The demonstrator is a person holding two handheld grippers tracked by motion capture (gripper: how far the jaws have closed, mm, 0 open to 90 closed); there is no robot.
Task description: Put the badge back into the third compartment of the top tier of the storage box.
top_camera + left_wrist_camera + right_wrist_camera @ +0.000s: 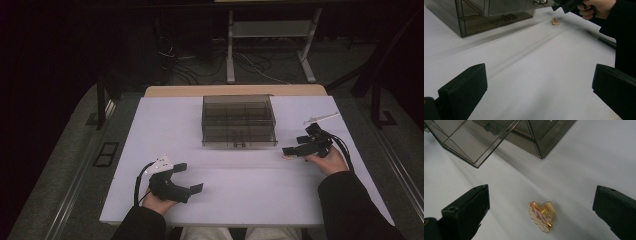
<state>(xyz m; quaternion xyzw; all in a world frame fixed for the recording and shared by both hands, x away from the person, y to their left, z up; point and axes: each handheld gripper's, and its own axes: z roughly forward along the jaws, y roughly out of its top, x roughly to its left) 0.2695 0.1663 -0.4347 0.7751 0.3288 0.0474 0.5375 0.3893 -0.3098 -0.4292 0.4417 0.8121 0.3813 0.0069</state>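
Hovering right gripper (541, 202), jaws apart, above gold heart charm (541, 216); left gripper (539, 87) jaws apart; no legible writing

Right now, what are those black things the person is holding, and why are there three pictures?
They are hand tools, each with a claw of two black jaws. One picture looks down from above the white table. There you see the left claw and the right claw, both open and holding nothing. The other two pictures come from small cameras riding on each tool. On the table stands a smoky clear box with compartments. A small pink and gold clip lies between the right claw's jaws, not yet grabbed. A white stick lies farther back.
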